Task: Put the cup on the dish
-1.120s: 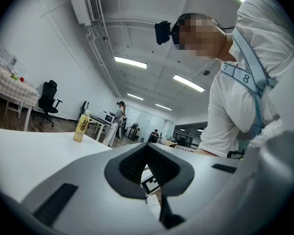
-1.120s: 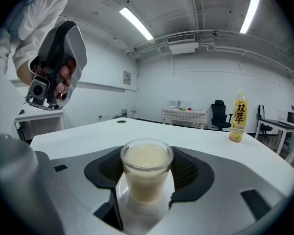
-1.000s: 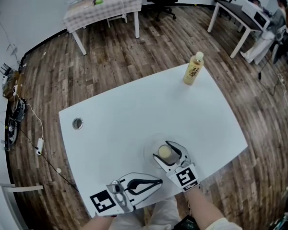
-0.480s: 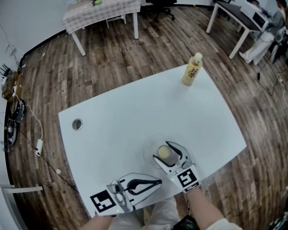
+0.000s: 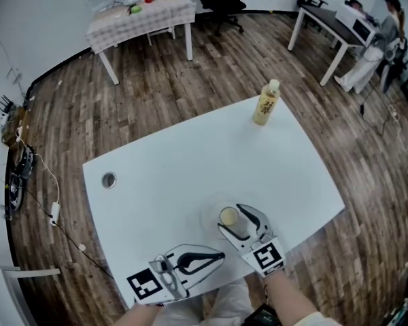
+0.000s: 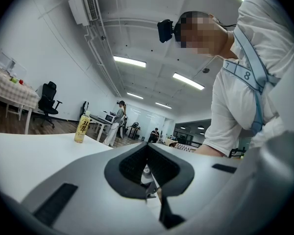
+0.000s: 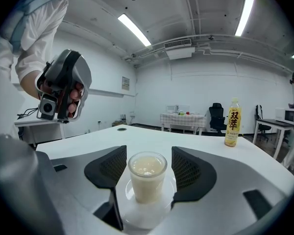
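Standing upright at the middle of a small pale round dish (image 7: 146, 215), the clear plastic cup of creamy liquid (image 7: 147, 177) is resting with its long axis vertical and its base flat on the dish, so the placing looks done. It is sitting squarely between the two dark ribbed pads (image 7: 112, 166) of the right hand-held gripper (image 5: 234, 219). That gripper's jaws are standing apart, released, with a gap showing on each side of the cup wall; I am reading neither pad as touching it.

From this hand-held gripper the cup is lying straight ahead, along the line of the jaws and deep in their throat. Any coming move is therefore turning on that line: I am judging that a straight pull back toward the person would clear the cup, while a sideways drift would be knocking a pad against it and tipping it.

The left hand-held gripper (image 5: 221, 256) is lying further off, to the left and nearer the person's edge of the white surface (image 5: 177, 161), its jaws clenched together on nothing. A yellow drink bottle (image 5: 265, 104) is standing well apart at the far corner.
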`<state>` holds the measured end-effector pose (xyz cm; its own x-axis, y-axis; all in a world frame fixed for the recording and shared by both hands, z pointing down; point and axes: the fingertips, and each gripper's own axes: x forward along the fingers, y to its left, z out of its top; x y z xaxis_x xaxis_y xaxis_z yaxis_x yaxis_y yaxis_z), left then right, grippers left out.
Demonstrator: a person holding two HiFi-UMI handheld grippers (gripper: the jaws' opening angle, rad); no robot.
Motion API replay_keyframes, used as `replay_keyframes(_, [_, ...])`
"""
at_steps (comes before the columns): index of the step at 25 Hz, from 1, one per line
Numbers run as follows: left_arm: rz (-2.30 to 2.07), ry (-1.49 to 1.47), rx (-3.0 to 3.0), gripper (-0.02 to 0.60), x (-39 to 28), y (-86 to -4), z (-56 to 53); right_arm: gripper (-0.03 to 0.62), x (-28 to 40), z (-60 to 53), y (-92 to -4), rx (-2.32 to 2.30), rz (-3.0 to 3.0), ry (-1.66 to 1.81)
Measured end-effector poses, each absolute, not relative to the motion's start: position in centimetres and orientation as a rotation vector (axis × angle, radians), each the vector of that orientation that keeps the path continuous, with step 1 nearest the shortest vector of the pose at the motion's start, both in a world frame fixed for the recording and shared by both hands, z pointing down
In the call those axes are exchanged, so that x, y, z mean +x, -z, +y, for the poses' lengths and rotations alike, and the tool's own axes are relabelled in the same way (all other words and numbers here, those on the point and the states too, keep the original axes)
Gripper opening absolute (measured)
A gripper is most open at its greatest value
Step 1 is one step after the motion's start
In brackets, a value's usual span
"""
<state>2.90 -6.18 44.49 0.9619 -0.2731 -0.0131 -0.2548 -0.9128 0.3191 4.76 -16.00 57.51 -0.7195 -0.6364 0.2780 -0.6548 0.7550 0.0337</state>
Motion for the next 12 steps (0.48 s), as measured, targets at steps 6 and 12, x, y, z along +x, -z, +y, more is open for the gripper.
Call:
replay_keyframes(6, [-0.389, 0.072, 2.801, 0.002, 2.8, -44.4, -6.0, 0.287, 5.3, -14.9, -56.6, 1.037, -2.675, -0.101])
replay_keyframes(12, [-0.374, 0.071, 2.813, 0.002, 2.2, -43.8, -5.2, 0.287, 5.9, -13.8, -55.4, 1.103, -2.672, -0.15])
